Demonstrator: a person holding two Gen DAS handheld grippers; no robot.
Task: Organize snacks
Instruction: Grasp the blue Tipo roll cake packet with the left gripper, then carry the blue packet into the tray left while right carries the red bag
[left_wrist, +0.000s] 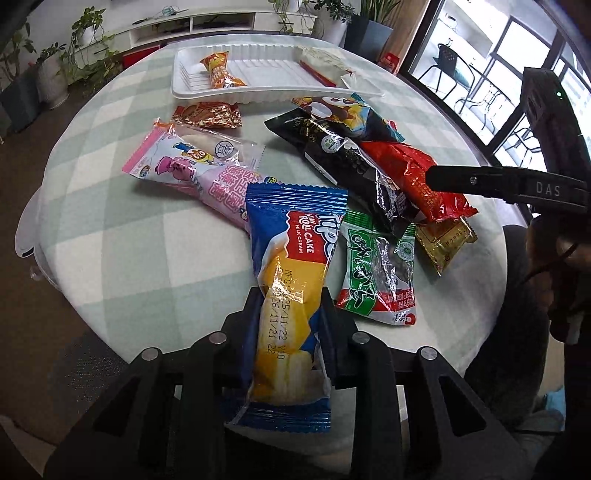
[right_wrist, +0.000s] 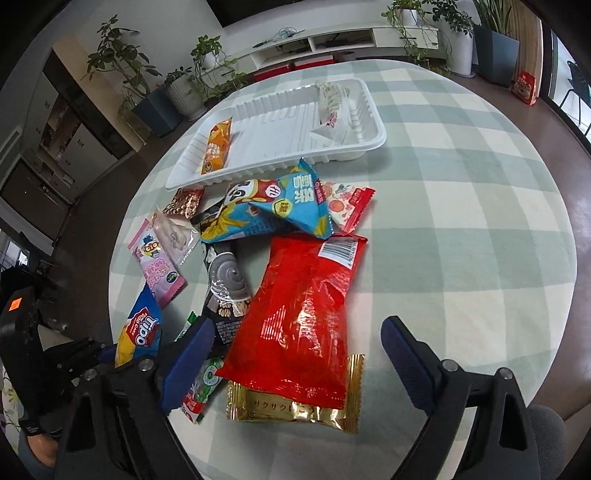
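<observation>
My left gripper (left_wrist: 290, 299) is shut on a blue Tipo roll cake packet (left_wrist: 291, 280), also seen in the right wrist view (right_wrist: 138, 332). My right gripper (right_wrist: 295, 332) is open above a red packet (right_wrist: 303, 314), its fingers either side of it; one finger shows in the left wrist view (left_wrist: 480, 181). A white tray (left_wrist: 280, 92) at the far side holds an orange snack (left_wrist: 219, 72) and a white packet (left_wrist: 325, 61). A pile of loose snacks lies in front of the tray: pink packet (left_wrist: 199, 170), black packet (left_wrist: 343, 155), green packet (left_wrist: 376, 262), gold packet (right_wrist: 295, 406), blue panda packet (right_wrist: 269, 210).
The round table has a green and white check cloth (right_wrist: 461, 221). A small brown snack (left_wrist: 207, 116) lies near the tray's front rim. Potted plants (right_wrist: 177, 88) and a low white shelf (right_wrist: 332, 40) stand beyond the table. Windows are at the right.
</observation>
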